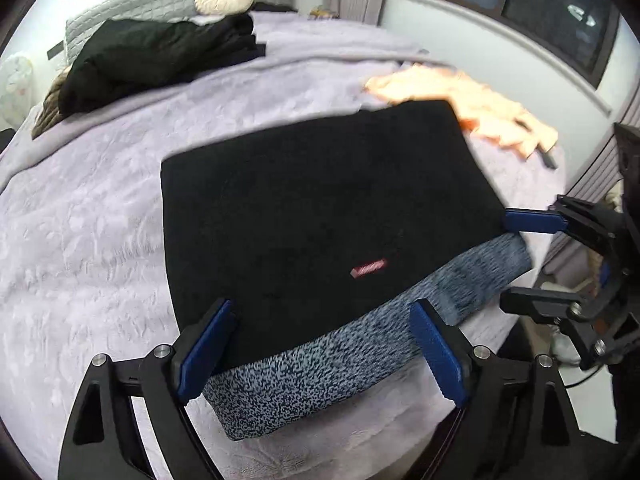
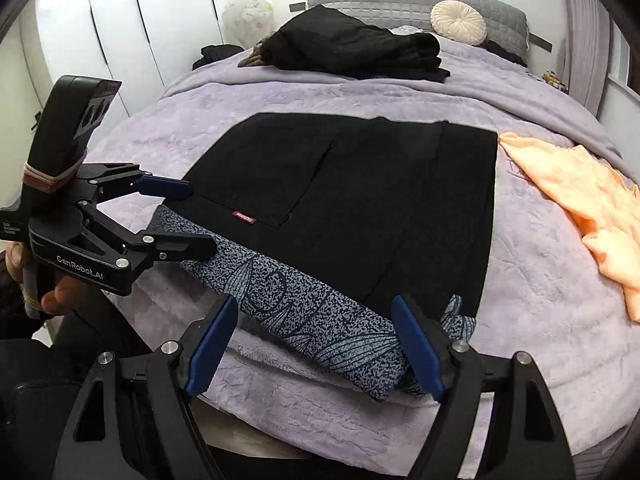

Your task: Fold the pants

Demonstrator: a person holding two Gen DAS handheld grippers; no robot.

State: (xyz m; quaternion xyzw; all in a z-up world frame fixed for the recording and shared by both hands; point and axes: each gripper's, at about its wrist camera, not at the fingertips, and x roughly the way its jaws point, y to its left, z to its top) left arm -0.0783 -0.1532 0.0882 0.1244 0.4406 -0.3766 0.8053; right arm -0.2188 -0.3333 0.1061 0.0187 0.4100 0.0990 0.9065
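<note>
So the black pants [image 2: 360, 200] are lying flat on the lilac blanket [image 2: 540, 320] near the foot edge of the bed, already folded into a wide rectangle. In the right wrist view its long side runs left to right across the bed, with a little red tag [image 2: 244, 218] by a pocket seam toward the left end. They sit on top of a blue-grey speckled garment [image 2: 312, 312] that sticks out along the near edge, so I can't tell how much of that one is under there. Left wrist view is motion-blurred, so the far edge of the pants and the peach cloth [image 1: 472, 112] beside them are smeary. The pile of dark clothes [image 2: 352, 52] up by the headboard is well apart. Left gripper [image 1: 324, 356] is spread wide, holding nothing, fingers straddling the near edge where pants meet the speckled fabric. Right gripper [image 2: 316, 348] is the same deal, wide open and empty over the speckled garment's near end. Whether either one's pads actually touch cloth, I can't tell.
</note>
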